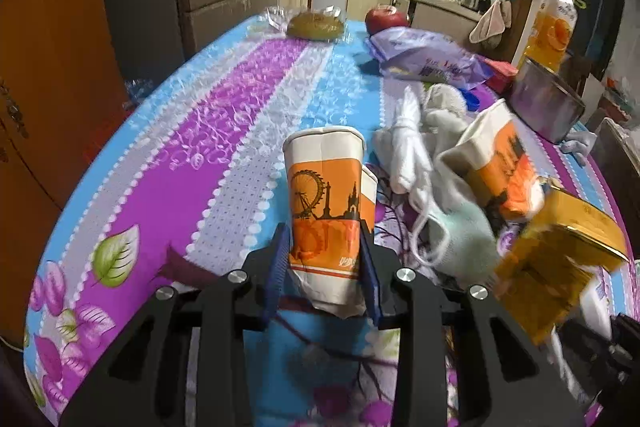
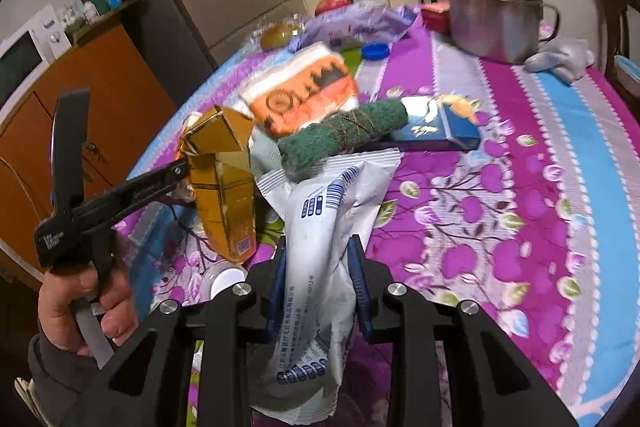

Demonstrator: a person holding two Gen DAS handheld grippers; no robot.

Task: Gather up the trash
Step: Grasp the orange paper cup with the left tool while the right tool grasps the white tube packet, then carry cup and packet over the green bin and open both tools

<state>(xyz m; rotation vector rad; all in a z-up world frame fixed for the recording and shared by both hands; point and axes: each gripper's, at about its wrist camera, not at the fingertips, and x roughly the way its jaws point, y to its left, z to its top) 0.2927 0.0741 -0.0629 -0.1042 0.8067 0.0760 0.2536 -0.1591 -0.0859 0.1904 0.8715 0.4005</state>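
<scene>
Both pairs of jaws are clamped on trash. Left gripper (image 1: pixel 326 259) squeezes a crumpled paper cup (image 1: pixel 326 195) with an orange skyline print between its blue pads, the cup standing upright at the near middle of the table (image 1: pixel 224 131). Right gripper (image 2: pixel 318 283) pinches a white plastic wrapper (image 2: pixel 320 227) printed with a blue barcode, its top end fanning out beyond the fingers.

Just right of the held cup lie a second crushed cup (image 1: pixel 500 167), white cloth (image 1: pixel 416 131) and a gold carton (image 1: pixel 556 251), blurred. In the right wrist view a rolled green scouring pad (image 2: pixel 344 131) lies beyond the wrapper, with a blue box (image 2: pixel 440 131) to its right. Farther off sit a steel pot (image 2: pixel 492 23), a purple bag (image 1: pixel 428 57) and a red apple (image 1: pixel 386 19). At near left a hand (image 2: pixel 86 307) grips the black handle of the other gripper.
</scene>
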